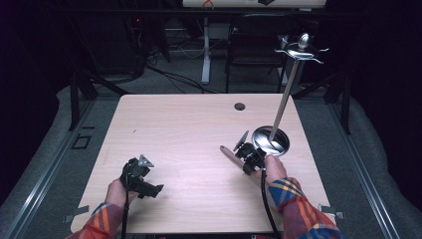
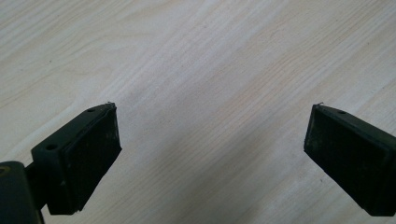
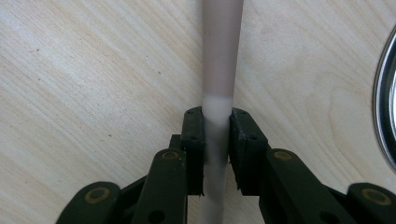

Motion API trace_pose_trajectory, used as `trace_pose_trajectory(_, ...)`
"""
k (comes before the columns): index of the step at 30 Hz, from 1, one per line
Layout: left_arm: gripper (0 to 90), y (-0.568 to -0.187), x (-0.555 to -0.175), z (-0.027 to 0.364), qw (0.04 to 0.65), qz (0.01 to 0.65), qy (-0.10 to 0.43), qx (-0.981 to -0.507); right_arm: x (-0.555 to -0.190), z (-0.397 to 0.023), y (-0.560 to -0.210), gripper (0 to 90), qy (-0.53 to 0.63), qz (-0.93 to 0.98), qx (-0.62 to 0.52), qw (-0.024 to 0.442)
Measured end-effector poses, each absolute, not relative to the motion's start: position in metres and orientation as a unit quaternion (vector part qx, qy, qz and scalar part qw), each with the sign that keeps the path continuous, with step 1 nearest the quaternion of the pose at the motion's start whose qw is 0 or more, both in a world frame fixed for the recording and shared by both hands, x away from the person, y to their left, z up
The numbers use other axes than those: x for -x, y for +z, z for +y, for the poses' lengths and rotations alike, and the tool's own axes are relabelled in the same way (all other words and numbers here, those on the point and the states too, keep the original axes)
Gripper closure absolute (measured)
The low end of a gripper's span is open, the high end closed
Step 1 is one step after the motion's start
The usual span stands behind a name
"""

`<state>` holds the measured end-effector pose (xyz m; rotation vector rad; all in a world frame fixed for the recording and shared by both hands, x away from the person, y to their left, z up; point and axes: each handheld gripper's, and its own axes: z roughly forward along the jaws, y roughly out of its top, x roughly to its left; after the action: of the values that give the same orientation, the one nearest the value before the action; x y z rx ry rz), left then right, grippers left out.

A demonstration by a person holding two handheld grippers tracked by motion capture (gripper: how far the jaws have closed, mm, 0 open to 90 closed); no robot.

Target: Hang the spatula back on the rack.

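Note:
On the pale wooden table, my right gripper is shut on a slim round handle that lies flat and points away to the upper left. In the right gripper view, both pads of the right gripper press on the handle, which is whitish at the grip and brownish-beige farther out. The person's left hand holds my left gripper near the front left of the table. The left gripper stands wide open over bare wood with nothing between its jaws.
A shiny round metal base sits just right of the right gripper, and its rim shows at the edge. A thin pole rises from it to a ring of hooks. A cable hole and a dark chair lie beyond.

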<state>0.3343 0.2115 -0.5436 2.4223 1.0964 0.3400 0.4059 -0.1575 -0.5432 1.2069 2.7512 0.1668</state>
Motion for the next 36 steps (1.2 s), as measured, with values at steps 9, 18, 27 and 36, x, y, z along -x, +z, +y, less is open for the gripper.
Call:
trace_pose_trajectory(9, 3.4, -0.544, -0.335, 0.21, 0.228, 0.396, 0.12, -0.881, -0.405, -0.162, -0.542, 78.0, 0.07, 0.909, -0.407, 0.056)
trace_pose_trajectory(18, 3.4, -0.543, -0.335, 0.211, 0.23, 0.397, 0.121, -0.88, -0.401, -0.167, -0.532, 78.0, 0.083, 0.907, -0.408, 0.057)
trace_pose_trajectory(27, 3.4, -0.543, -0.338, 0.207, 0.232, 0.393, 0.12, -0.882, -0.389, -0.18, -0.517, 78.1, 0.132, 0.9, -0.41, 0.068)
trace_pose_trajectory(36, 3.3, -0.543, -0.339, 0.205, 0.234, 0.389, 0.118, -0.883, -0.377, -0.195, -0.498, 78.2, 0.173, 0.891, -0.412, 0.08)
